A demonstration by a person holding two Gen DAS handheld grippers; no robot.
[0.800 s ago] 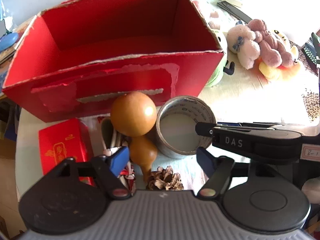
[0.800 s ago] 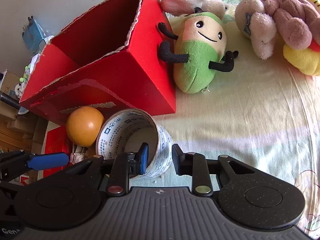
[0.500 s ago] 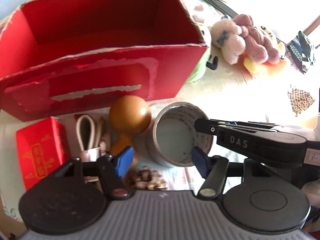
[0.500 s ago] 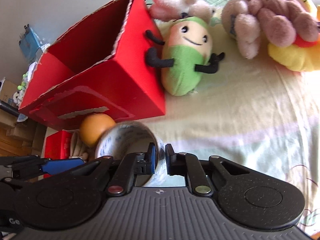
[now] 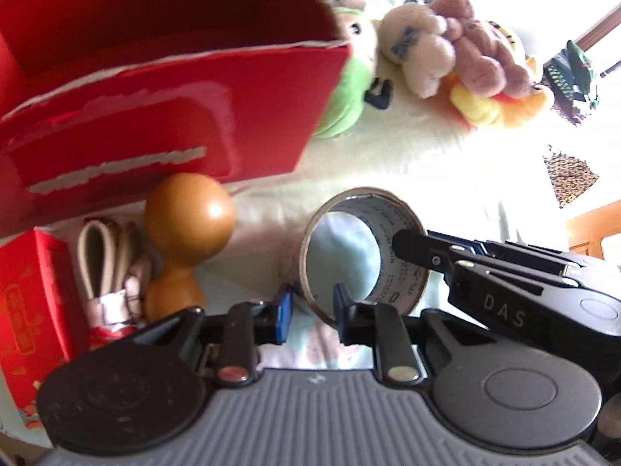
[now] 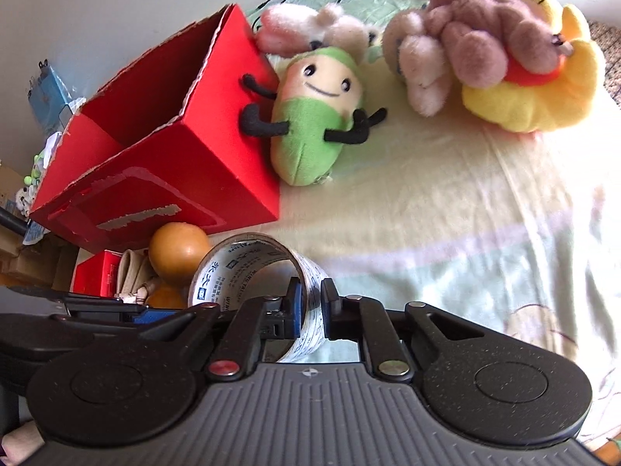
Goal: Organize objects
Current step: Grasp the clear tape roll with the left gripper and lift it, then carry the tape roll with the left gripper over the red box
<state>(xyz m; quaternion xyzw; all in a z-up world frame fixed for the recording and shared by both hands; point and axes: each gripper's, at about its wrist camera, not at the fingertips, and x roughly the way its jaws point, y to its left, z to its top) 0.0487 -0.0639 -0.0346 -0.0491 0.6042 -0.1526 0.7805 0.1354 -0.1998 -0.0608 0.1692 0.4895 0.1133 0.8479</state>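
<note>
Pinching tape roll point(image 6: 252, 272) wall with right gripper point(image 6: 309, 303) | left gripper point(image 5: 310, 306) half spread around its near rim | roll seems light, stiff, slippery; hold the wall.

Red box point(image 6: 217, 163): glossy cardboard w/ rough torn edges. Gourd point(image 5: 189, 215): smooth, shiny. Tape roll point(image 6: 248, 268): clear glossy film, printed paper core. Plush toys point(image 6: 481, 46): fuzzy cloth. Bedsheet point(image 6: 446, 213): soft matt fabric.
</note>
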